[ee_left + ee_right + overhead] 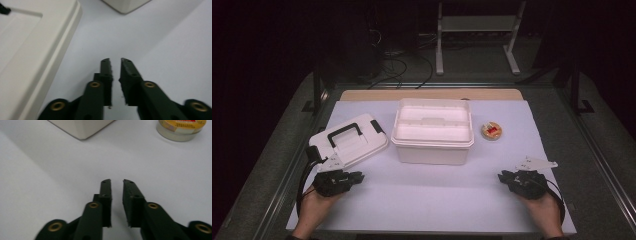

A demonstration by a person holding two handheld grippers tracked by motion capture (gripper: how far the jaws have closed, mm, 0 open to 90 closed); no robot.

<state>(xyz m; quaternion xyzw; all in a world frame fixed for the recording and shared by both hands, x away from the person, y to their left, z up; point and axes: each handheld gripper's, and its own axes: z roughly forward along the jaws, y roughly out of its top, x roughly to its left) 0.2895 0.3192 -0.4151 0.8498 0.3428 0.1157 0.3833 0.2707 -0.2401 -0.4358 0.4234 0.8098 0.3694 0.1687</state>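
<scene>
- A white plastic storage box (432,131) stands in the middle of the pale sheet (432,200) that covers the table, its top open — inside, a white tray insert with a low handle bar across its middle shows, and nothing can be made out lying in the tray.
- The box's lid (348,139) lies flat on the sheet just left of the box, black carry handle facing up; it is close to the box, but whether the two touch cannot be told.
- A small round tin (491,131) with a yellow and red label sits on the sheet just right of the box, apart from it and closed by its labelled top.
- The left gripper (358,176) rests low on the sheet near the lid's front edge — jaws drawn nearly together, only a narrow slit between them, nothing in it.
- The right gripper (501,175) rests at the sheet's right front, well apart from the tin, jaws likewise nearly closed and empty.
</scene>
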